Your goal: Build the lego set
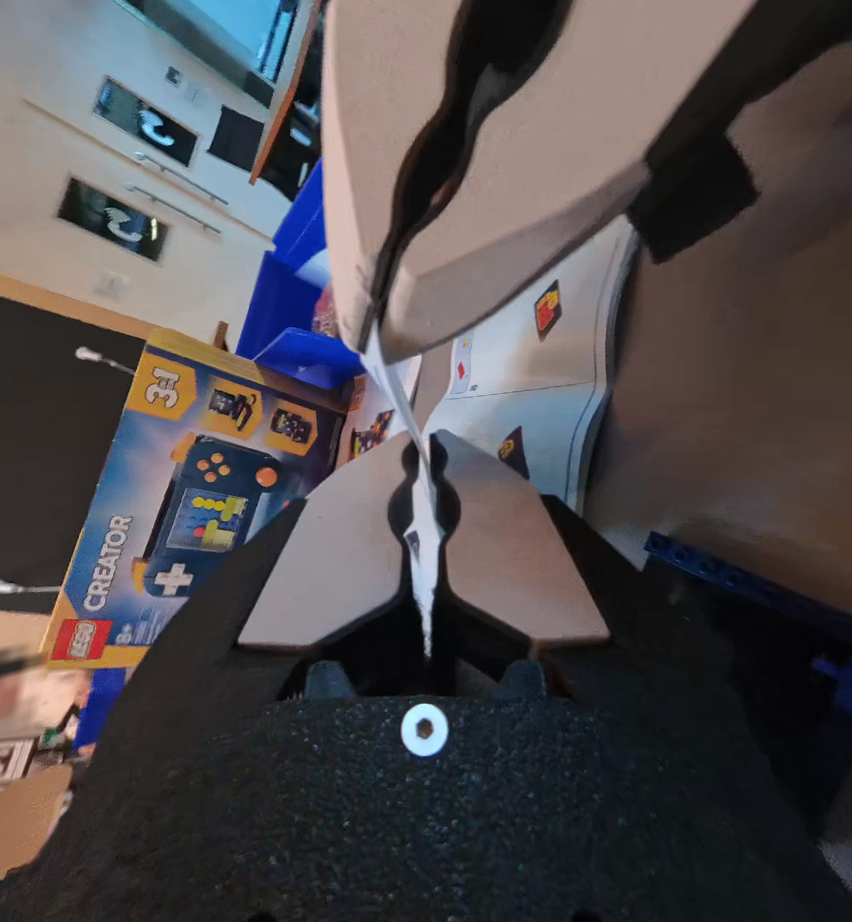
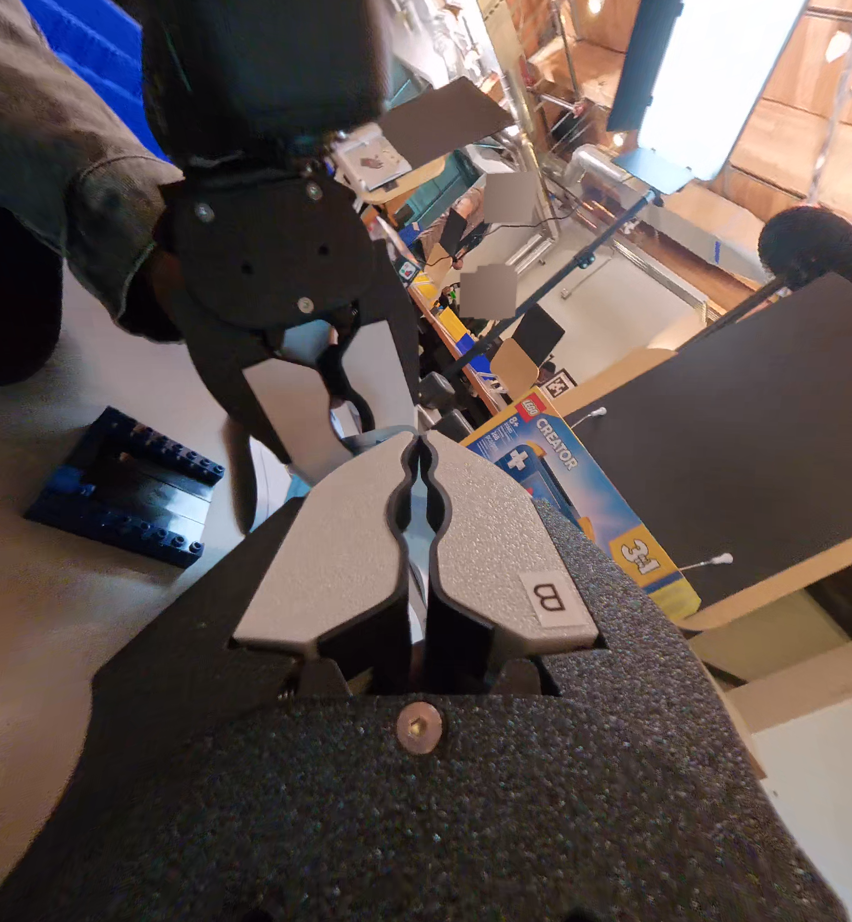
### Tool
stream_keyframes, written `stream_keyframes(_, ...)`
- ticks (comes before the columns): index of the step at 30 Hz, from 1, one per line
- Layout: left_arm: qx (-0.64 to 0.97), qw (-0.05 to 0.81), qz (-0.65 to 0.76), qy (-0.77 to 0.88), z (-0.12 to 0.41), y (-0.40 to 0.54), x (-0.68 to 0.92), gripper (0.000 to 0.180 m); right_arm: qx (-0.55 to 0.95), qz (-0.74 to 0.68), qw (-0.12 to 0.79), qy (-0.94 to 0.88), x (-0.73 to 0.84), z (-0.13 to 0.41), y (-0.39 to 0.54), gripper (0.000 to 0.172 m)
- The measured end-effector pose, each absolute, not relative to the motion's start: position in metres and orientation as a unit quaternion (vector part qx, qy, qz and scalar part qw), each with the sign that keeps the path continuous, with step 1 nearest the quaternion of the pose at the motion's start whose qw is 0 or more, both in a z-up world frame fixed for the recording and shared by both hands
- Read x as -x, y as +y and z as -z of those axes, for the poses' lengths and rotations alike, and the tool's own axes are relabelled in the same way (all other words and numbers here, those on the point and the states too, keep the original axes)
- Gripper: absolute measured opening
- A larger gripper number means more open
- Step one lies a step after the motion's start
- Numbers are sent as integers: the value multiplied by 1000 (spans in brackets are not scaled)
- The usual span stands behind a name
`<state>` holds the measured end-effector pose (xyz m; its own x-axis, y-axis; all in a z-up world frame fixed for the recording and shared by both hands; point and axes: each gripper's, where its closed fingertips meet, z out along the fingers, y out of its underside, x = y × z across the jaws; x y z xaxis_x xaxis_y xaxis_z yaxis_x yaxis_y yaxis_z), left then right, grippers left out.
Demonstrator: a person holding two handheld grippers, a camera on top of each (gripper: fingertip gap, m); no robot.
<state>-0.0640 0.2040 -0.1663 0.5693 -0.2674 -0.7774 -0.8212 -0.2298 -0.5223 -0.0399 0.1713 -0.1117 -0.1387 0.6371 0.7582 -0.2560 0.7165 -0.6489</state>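
Observation:
In the left wrist view my left gripper (image 1: 421,444) is shut on a thin white page (image 1: 399,394) that stands on edge between its fingertips. The page runs up to my right gripper (image 1: 371,324), which is shut on its far end. The page belongs to an open instruction booklet (image 1: 523,359) lying just right of both grippers. In the right wrist view my right gripper (image 2: 420,441) has its fingertips together, with a pale sheet showing behind the finger gaps. The left gripper's black body (image 2: 264,259) is close above and to the left.
A toy brick box (image 1: 164,474) stands to the left, and shows in the right wrist view (image 2: 588,499). A dark blue brick build (image 2: 129,489) lies on the pale table (image 2: 40,623). Blue bins (image 1: 294,259), black boards (image 2: 738,424) and a person's sleeve (image 2: 64,174) are near. Left tips to right tips: about 6 cm.

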Motion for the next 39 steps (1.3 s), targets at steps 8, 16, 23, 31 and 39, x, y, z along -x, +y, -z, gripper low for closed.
stream_keyframes(8, 805, 593, -19, 23, 151, 173, 120, 1, 361, -542, 464, -600, 53, 107, 207, 2)
stream_keyframes(16, 753, 630, 76, -172, 162, 137, 160, 2, 458, -347, 223, -788, 108, 223, 199, 0)
stream_keyframes(23, 783, 579, 125, -191, 171, 108, 146, 41, 427, -342, 201, -813, 139, 251, 184, 0)
stream_keyframes(31, 760, 619, -197, 23, 110, 100, 131, 26, 421, -363, 199, -807, 140, 252, 183, 0)
stream_keyframes(39, 813, 483, -103, 310, 197, 194, 95, 7, 404, -385, 159, -814, 131, 252, 179, 0)
